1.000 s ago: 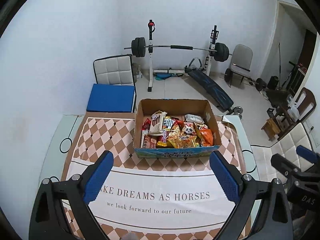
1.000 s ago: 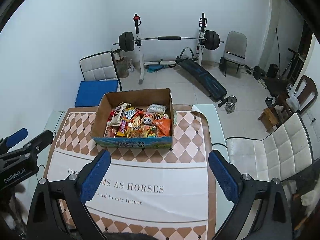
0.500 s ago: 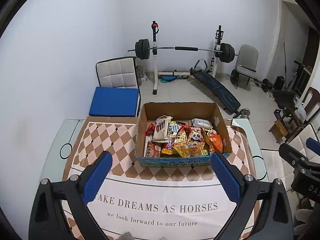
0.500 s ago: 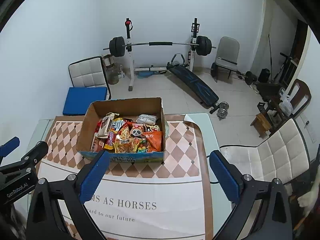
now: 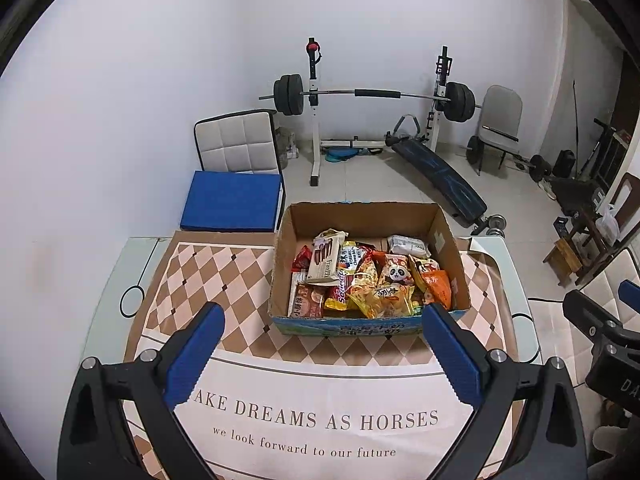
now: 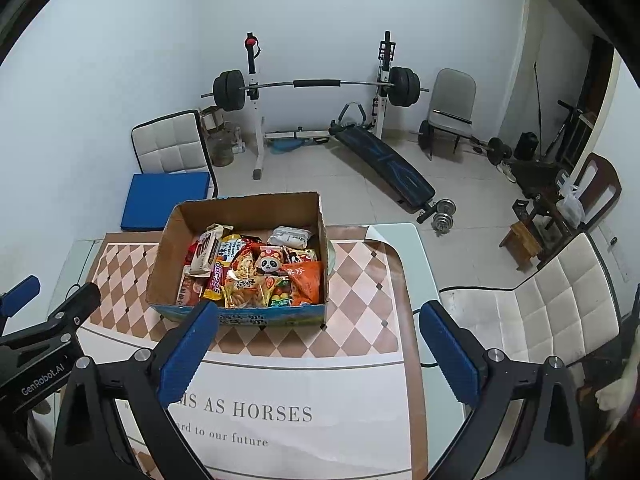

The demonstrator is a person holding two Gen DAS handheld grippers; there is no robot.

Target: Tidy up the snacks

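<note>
An open cardboard box [image 5: 446, 236] [image 6: 168, 240] stands on the checkered tablecloth, full of several bright snack packets [image 5: 376, 280] [image 6: 256, 272]; a panda packet [image 5: 396, 274] and a white wafer pack [image 5: 326, 258] lie on top. My left gripper [image 5: 320, 354] hangs open just short of the box's near wall, nothing between its blue pads. My right gripper [image 6: 318, 346] is open too, over the cloth to the right of the box front. Each gripper shows at the edge of the other's view.
The cloth [image 5: 304, 420] with printed words covers a glass table [image 6: 408, 252]. A white padded chair [image 6: 540, 320] stands at the right, another chair with a blue cushion [image 5: 232, 200] behind the table. A barbell rack [image 5: 372, 96] and bench fill the floor beyond.
Both grippers have moved forward toward the box, which now looms larger and lower in both views. Both stay open.
</note>
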